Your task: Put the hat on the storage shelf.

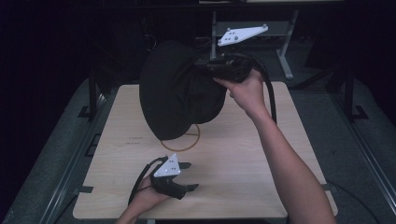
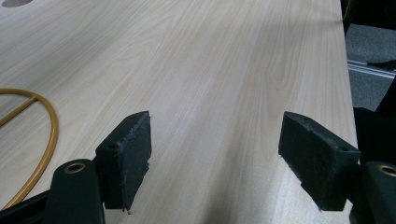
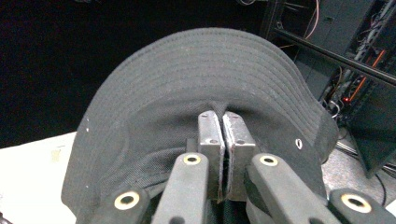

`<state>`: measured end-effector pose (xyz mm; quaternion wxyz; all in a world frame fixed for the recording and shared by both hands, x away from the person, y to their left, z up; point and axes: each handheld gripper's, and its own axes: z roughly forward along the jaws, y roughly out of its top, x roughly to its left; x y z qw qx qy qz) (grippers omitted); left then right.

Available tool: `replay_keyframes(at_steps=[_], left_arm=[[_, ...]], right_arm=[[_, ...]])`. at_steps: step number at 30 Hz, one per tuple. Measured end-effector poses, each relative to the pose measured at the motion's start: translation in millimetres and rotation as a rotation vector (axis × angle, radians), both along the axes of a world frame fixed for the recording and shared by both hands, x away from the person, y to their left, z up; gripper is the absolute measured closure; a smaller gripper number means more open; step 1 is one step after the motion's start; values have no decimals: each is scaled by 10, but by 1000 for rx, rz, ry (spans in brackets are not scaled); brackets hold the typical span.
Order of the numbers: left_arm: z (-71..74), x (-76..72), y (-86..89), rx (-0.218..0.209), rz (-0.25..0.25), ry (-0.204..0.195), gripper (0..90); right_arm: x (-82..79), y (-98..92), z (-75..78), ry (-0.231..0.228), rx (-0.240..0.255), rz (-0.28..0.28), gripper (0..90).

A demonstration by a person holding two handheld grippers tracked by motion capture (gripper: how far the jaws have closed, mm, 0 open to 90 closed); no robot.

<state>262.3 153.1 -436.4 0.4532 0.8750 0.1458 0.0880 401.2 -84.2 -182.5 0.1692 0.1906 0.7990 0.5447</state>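
**A:** High view first. The right gripper (image 1: 215, 65) has the black hat (image 1: 180, 91) lifted off the table (image 1: 243, 154), hanging above the far half, partly over the yellow ring (image 1: 184, 140) drawn on the wood. The hat hangs on edge: its brim disc faces the camera side, long axis running roughly up and down, lower edge dipping toward the ring. The left gripper (image 1: 189, 176) sits low near the front edge, holding nothing.

**B:** So what's the tip for the carry?

**A:** I'd guess it's a lift-and-place. Keep the pinch firm, since cloth slips, and lower slowly so the floppy brim doesn't fold under. If it's meant for the ring, centre the low edge over it first.

**B:** Left gripper view?

**A:** Both pads (image 2: 130, 158) stand wide apart with bare table between them, a curve of the yellow ring (image 2: 46, 140) off to one side. Idle, ready to steady the hat if needed.

**B:** And the right gripper view?

**A:** The 2 jaws are pressed together with a fold of the hat (image 3: 201, 74) pinched between them, right at the inner edge of the stitched brim. The brim arches up and away from the camera. 1 small eyelet (image 3: 299, 143) shows at the side.
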Motion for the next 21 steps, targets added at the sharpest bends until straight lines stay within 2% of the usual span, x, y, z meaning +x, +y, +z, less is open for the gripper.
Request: replay_keyframes(at_steps=[14,21], left_arm=[[-26,-8,-35,2,-2,-2,245],[-22,-17,-53,6,-14,-8,243]], right_arm=[[162,342,68,17,-9,12,873],[295,519,66,29,-40,-5,873]])
